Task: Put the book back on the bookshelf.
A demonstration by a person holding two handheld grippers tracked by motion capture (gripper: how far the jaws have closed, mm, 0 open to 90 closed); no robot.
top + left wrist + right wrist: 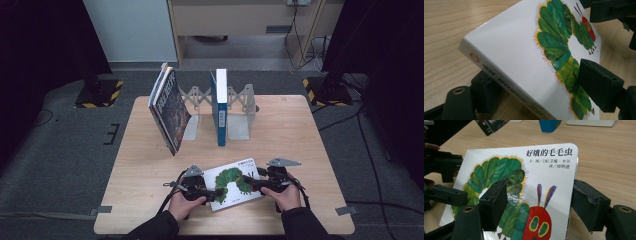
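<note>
A white board book with a green caterpillar on its cover [232, 182] [519, 50] [544, 170] is held near the table's front edge, tilted with its spine raised. My left gripper [212, 192] [540, 83] is shut on its spine end, one jaw under the spine and the other pressed on the cover. My right gripper [250, 182] [541, 202] clamps the opposite end. One of its pads lies on the cover beside the red head, and the other sits against the book's outer edge. Each gripper view shows the other gripper farther off: the right gripper [614, 10] and the left gripper [446, 182].
At the back of the wooden table [290, 140] stands a metal bookend rack [240, 107]. A blue book [220, 107] [549, 125] stands upright in it, and a dark book [169, 110] leans at its left. Dark stands flank the table.
</note>
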